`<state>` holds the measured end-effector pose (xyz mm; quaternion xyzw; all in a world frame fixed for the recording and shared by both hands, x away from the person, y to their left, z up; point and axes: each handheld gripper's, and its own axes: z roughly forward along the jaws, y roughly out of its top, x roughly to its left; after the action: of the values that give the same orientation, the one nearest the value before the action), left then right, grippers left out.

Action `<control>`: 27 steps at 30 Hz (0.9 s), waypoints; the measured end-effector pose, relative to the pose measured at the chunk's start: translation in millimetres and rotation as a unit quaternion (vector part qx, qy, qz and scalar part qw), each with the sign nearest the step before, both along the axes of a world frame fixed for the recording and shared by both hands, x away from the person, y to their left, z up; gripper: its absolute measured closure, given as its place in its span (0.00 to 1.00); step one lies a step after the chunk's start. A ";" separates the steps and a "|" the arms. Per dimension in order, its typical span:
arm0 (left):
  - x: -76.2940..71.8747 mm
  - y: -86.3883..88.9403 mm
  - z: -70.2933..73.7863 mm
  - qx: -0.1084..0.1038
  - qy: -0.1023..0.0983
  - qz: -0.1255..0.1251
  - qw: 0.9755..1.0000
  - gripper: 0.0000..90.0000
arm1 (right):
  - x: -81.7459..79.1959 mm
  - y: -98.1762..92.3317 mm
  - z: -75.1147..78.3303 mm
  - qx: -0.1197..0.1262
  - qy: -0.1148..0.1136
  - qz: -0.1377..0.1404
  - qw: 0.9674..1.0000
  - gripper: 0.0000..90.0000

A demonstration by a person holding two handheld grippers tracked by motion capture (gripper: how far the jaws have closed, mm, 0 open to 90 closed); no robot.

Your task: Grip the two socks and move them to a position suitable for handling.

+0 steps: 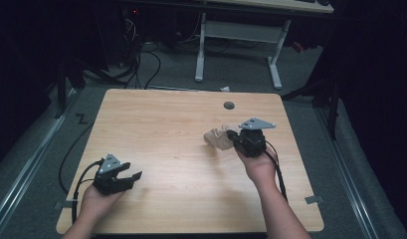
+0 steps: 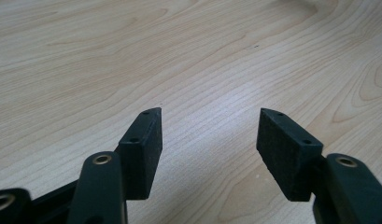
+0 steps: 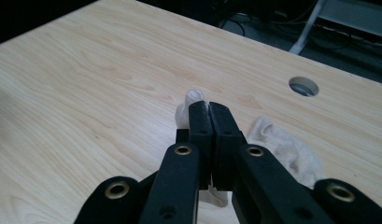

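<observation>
From the high view, the left claw sits low over the near left part of the wooden counter, held in the person's left hand, its jaws standing apart with bare wood between them. The right claw is held in the right hand toward the right side of the counter, with its grey three-cornered plate on top. A pale, crumpled cloth bunches just ahead of this claw's tips, on their left. A round cable hole lies farther out beyond the claw, and the two claws are well apart.

In the left gripper view, the left claw is spread wide, and nothing lies between its two pads; wood grain runs ahead of them.

In the right gripper view, the right claw has its jaws pressed together and clamped on the cloth. A small fold of it pokes up just past the tips, while the rest hangs below and to the right of the jaws. The cable hole is ahead and to the right.
</observation>
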<state>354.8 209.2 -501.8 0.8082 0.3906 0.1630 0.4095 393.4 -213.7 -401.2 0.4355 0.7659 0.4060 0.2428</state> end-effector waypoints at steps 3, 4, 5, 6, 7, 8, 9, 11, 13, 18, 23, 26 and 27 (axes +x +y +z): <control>0.2 -1.1 -0.1 0.000 -0.001 -0.001 1.000 0.46 | -7.5 3.7 4.4 0.007 -0.004 0.011 1.000 0.99; 0.3 -1.4 -0.1 0.000 -0.001 -0.002 1.000 0.46 | -9.9 5.3 5.4 0.007 -0.008 0.017 1.000 0.99; 0.3 -1.8 -0.3 0.000 -0.001 -0.002 1.000 0.46 | -12.5 6.9 6.4 0.007 -0.009 0.020 1.000 0.99; 0.3 -2.1 -0.4 0.001 -0.001 -0.003 1.000 0.46 | -14.9 8.5 7.2 0.008 -0.011 0.024 1.000 0.99; 0.3 -2.2 -0.4 0.001 -0.001 -0.003 1.000 0.46 | -17.4 10.4 7.9 0.012 -0.012 0.028 0.999 0.99; 0.4 -2.3 -0.5 0.002 -0.001 -0.003 1.000 0.46 | -19.7 12.6 8.4 0.014 -0.014 0.033 0.999 0.99; 0.4 -2.3 -0.6 0.002 -0.001 -0.003 1.000 0.46 | -22.7 15.8 9.0 0.014 -0.015 0.038 0.999 0.99; 0.4 -2.3 -0.7 0.002 -0.001 -0.003 1.000 0.46 | -26.8 21.1 9.8 0.015 -0.017 0.048 0.999 0.99; 0.3 -2.1 -0.7 0.001 -0.001 -0.003 1.000 0.46 | -31.4 28.4 10.0 0.017 -0.020 0.059 0.998 0.99; 0.1 -0.5 -0.5 -0.001 -0.002 0.000 1.000 0.46 | -42.9 54.6 5.7 0.034 -0.019 0.101 0.994 0.99; 0.3 1.1 0.2 -0.004 -0.003 0.001 1.000 0.46 | -49.7 75.0 1.4 0.041 -0.016 0.129 0.991 0.99; 0.3 1.5 0.5 -0.004 -0.003 0.002 1.000 0.46 | -55.3 90.7 -1.6 0.045 -0.014 0.152 0.987 0.99; 0.3 1.6 0.5 -0.004 -0.003 0.002 1.000 0.46 | -57.4 96.3 -2.8 0.046 -0.014 0.158 0.986 0.99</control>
<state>355.1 210.8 -501.3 0.8052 0.3914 0.1647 0.4139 336.0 -117.4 -404.0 0.3140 0.8024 0.4798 0.1656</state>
